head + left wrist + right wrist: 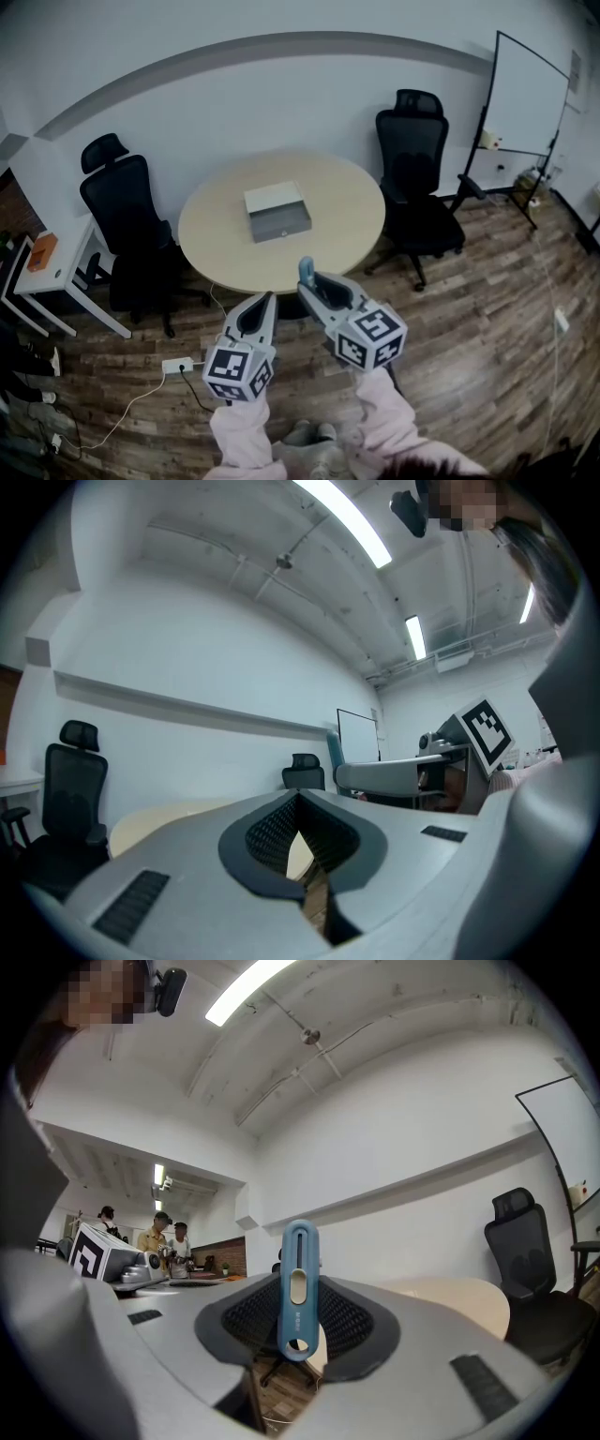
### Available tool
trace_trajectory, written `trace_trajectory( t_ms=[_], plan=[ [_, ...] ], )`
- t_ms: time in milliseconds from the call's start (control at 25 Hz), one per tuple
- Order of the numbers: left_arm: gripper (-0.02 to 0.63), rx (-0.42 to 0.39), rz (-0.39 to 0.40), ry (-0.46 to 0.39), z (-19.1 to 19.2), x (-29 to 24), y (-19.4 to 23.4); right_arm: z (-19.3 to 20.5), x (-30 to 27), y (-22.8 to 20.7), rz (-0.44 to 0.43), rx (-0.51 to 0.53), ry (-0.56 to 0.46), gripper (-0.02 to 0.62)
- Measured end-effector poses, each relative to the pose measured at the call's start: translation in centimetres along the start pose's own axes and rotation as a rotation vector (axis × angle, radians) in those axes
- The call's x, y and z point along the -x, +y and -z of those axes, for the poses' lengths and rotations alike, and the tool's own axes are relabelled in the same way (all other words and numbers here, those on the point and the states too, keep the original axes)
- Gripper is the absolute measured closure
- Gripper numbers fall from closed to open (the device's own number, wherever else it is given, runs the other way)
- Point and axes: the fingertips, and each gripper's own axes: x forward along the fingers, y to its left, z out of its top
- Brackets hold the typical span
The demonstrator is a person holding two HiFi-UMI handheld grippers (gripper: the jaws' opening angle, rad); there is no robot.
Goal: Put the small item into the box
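Head view: box (277,212) on the far table (347,225); left gripper (266,298) and right gripper (309,278) near, well apart from it.
Left gripper view: fingers (270,836) closed, empty.
Right gripper view: fingers (349,1321) gripping the blue item (298,1283) upright.
Progress: blue item held; carrying and dropping remain.

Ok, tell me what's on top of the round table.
Only the box sits on the round table. The right gripper hides some of its near edge; the box's inside isn't visible.

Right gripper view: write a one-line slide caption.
Right gripper holds the slim blue item upright, round table and office chair beyond.
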Motion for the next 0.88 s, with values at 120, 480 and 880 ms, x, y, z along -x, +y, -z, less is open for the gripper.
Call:
trace_trajectory(
  t_ms=[120,480,880],
  plan=[
    [0.595,0.009,-0.009,0.010,0.3,0.0,0.3,0.3,-0.4,0.0,-0.010,-0.003,0.012,0.456],
    [0.595,0.024,-0.011,0.022,1.2,-1.7,2.8,1.0,-3.1,-1.2,-0.012,-0.012,0.028,0.456],
    [0.595,0.037,0.020,0.012,1.3,-6.9,7.6,1.2,-8.7,-4.8,0.018,0.000,0.050,0.456]
  ],
)
